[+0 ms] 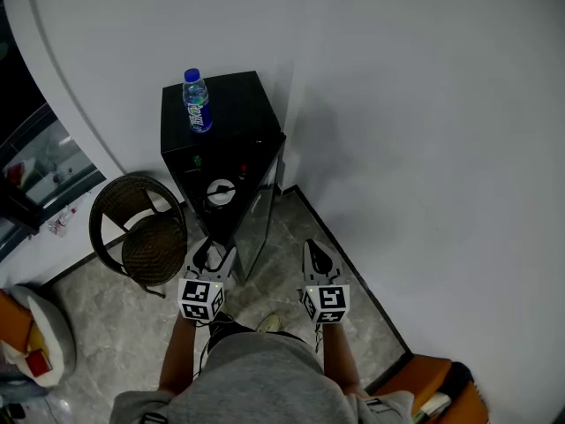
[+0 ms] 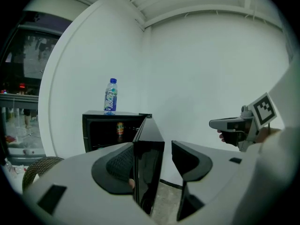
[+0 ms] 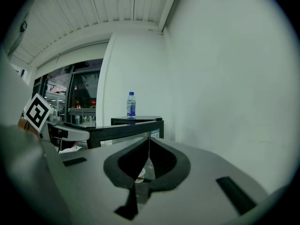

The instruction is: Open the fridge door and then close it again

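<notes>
A small black fridge [image 1: 231,104] stands in the corner with a water bottle [image 1: 196,101] on top. Its door [image 1: 256,208] is swung open toward me. In the left gripper view the door [image 2: 149,172] shows edge-on between the jaws of my left gripper [image 2: 151,159]. The left pad lies against it and the right pad stands clear, so the jaws are open. A can [image 2: 120,128] shows inside the fridge [image 2: 101,134]. My right gripper [image 3: 149,159] is shut on nothing and hangs right of the door [image 3: 117,128], as the head view also shows for the right gripper [image 1: 315,256] and left gripper [image 1: 209,256].
A round wicker chair [image 1: 141,228] stands just left of the fridge. A white wall [image 1: 424,148] runs close along the right. An orange seat [image 1: 433,382] is at the lower right, and orange and white items [image 1: 31,334] sit at the lower left. A dark window [image 1: 35,162] is at the left.
</notes>
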A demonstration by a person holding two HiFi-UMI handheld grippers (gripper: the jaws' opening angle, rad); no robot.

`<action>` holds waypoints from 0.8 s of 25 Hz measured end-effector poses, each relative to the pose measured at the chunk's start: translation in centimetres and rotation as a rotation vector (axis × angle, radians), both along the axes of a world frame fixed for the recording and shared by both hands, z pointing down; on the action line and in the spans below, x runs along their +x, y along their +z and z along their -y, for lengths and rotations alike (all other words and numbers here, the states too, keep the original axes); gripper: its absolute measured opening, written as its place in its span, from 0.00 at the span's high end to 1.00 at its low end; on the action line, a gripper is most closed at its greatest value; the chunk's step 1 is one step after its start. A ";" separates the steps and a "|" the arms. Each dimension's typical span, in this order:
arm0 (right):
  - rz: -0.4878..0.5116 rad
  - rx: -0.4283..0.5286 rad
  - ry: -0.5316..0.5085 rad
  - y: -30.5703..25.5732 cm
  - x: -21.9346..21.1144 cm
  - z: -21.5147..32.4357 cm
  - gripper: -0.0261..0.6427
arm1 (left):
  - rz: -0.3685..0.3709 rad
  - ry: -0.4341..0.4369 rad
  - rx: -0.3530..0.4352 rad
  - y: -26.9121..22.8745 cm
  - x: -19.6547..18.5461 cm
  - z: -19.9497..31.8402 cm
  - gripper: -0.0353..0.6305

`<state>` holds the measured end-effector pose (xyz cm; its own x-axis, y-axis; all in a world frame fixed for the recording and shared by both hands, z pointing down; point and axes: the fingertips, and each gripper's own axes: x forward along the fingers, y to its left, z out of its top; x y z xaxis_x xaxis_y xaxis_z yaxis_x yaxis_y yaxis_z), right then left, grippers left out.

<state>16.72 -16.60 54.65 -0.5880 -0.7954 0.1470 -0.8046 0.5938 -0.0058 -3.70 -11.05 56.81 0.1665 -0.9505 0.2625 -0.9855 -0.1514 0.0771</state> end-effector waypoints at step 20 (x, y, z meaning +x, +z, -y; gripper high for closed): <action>0.005 0.000 0.084 0.3 4.1 -2.0 0.92 | -0.055 0.173 -0.005 -0.2 7.1 -1.4 0.56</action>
<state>20.82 -14.60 54.96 -0.5201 -0.8418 0.1444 -0.8514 0.5244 -0.0099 3.40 -9.63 56.66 0.3415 -0.9051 0.2532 -0.9391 -0.3175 0.1315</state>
